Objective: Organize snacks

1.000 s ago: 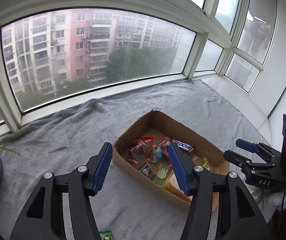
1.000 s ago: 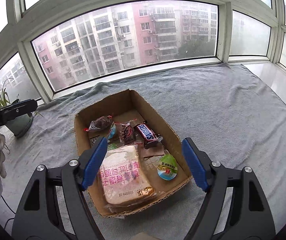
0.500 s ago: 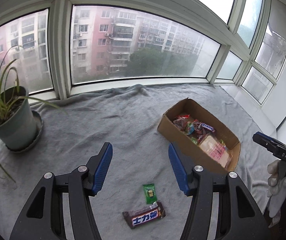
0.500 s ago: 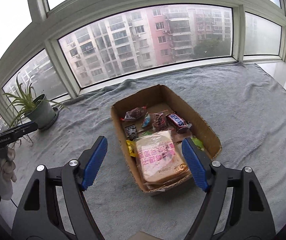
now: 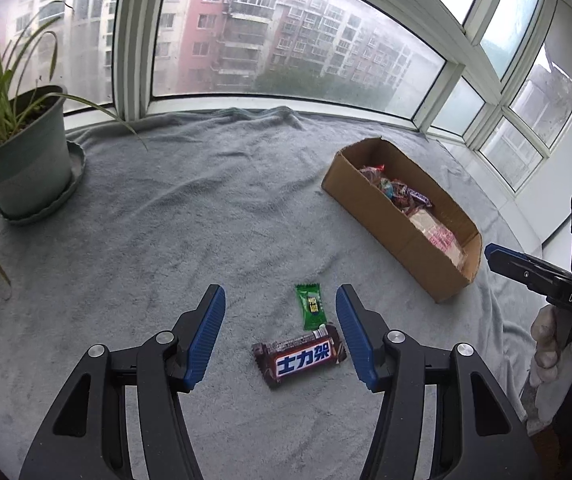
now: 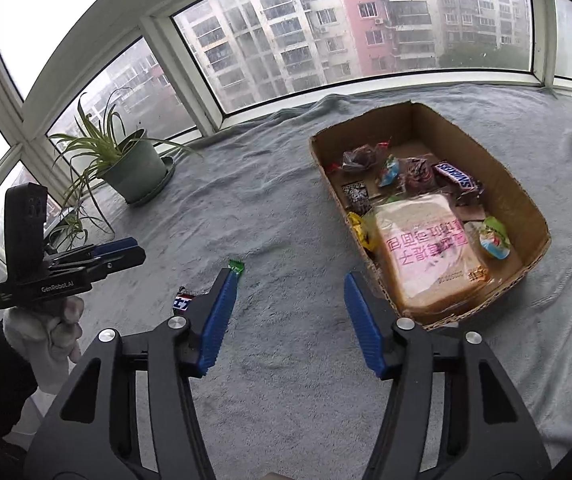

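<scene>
A brown chocolate bar (image 5: 299, 357) and a small green candy packet (image 5: 310, 306) lie on the grey blanket. My left gripper (image 5: 278, 334) is open and empty, hovering just above them, its jaws on either side of the bar. A cardboard box (image 5: 381, 216) to the right holds several snacks and a wrapped bread pack (image 6: 425, 248). My right gripper (image 6: 287, 320) is open and empty, to the left of the box (image 6: 533, 216). Its left finger hides most of the bar (image 6: 182, 303) and part of the green packet (image 6: 236, 267).
A potted plant (image 5: 26, 160) on a saucer stands at the back left by the window. The grey blanket (image 5: 206, 208) covers the whole sill. Window frames run along the back and right. Each gripper shows in the other's view: the right gripper (image 5: 545, 276), the left gripper (image 6: 86, 260).
My left gripper has swung left, away from the box, and come down over the chocolate bar and green packet. My right gripper has pulled back and left from over the box.
</scene>
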Tool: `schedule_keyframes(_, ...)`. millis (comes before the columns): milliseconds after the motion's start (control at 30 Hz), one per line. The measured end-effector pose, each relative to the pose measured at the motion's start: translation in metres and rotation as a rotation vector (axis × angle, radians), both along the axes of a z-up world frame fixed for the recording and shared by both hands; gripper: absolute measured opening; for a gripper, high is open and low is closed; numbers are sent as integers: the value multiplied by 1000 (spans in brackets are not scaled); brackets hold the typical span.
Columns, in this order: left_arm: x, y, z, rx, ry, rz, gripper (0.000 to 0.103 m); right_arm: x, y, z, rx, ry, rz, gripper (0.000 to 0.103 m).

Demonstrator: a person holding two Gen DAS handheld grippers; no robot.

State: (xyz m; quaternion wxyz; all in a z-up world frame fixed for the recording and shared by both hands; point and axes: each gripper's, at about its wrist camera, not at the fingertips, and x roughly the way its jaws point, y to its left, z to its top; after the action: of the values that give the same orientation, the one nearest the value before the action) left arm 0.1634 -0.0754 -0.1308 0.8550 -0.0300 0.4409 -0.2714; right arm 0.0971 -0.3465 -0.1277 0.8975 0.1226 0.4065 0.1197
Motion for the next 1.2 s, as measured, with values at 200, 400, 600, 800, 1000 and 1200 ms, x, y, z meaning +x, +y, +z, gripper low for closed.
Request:
schedule_keyframes(200,13,-5,-25,-59,124,-44,51,1,6,-11,14,30,22,49)
schedule_keyframes(400,13,-23,-41,4,158,-135,51,5,8,-18,23,53,34,49)
schedule_keyframes(600,-3,-46,-42,164,73,-272,54,18,19,-25,23,95,70,49)
schedule_keyframes(800,-17,-61,-48,317,-4,-367,54,44,40,-36,57,150,104,49)
schedule_keyframes(1000,-11,-58,-56,326,22,-367,55,73,65,-56,110,246,122,49)
schedule_keyframes(1200,-14,-59,-61,298,26,-373,55,93,91,-76,69,337,131,49)
